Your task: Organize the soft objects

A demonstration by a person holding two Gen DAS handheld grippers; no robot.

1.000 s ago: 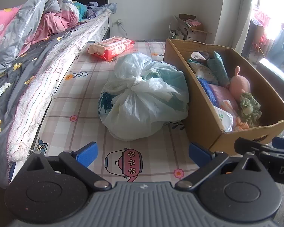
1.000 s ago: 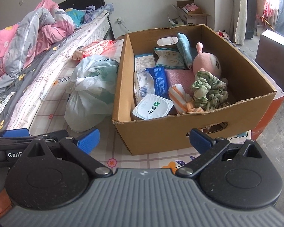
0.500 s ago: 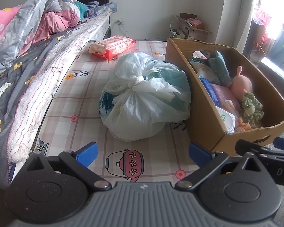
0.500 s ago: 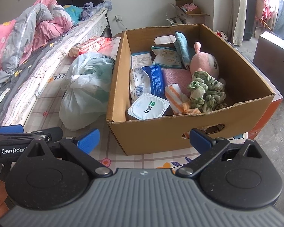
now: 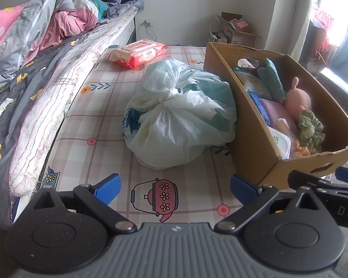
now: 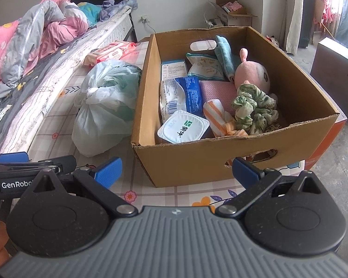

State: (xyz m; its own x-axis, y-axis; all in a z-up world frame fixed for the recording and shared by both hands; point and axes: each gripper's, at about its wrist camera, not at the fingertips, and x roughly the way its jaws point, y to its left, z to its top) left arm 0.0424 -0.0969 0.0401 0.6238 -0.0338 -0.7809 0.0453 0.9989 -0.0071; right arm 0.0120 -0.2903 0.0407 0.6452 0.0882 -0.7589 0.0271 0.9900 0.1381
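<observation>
A cardboard box (image 6: 190, 162) (image 5: 250, 139) stands on the patterned mat. In it lie a pink plush toy (image 6: 251, 74), a green scrunched cloth (image 6: 255, 108), an orange-striped cloth (image 6: 217, 115), a pink towel (image 6: 217, 90), a teal cloth (image 6: 225, 55) and several packets. A knotted white plastic bag (image 5: 178, 113) (image 6: 104, 106) sits just left of the box. My left gripper (image 5: 174, 185) is open and empty, low over the mat before the bag. My right gripper (image 6: 176, 171) is open and empty, in front of the box's near wall.
A red wet-wipes pack (image 5: 139, 53) lies on the mat behind the bag. A bed with rumpled quilts (image 5: 34, 46) runs along the left. A dark cabinet (image 6: 336, 74) stands at right, another carton (image 6: 232, 11) by the far wall.
Both grippers have shifted slightly: the right view has swung a little right and closer to the box, the left view has barely moved. Nothing was picked up or released.
</observation>
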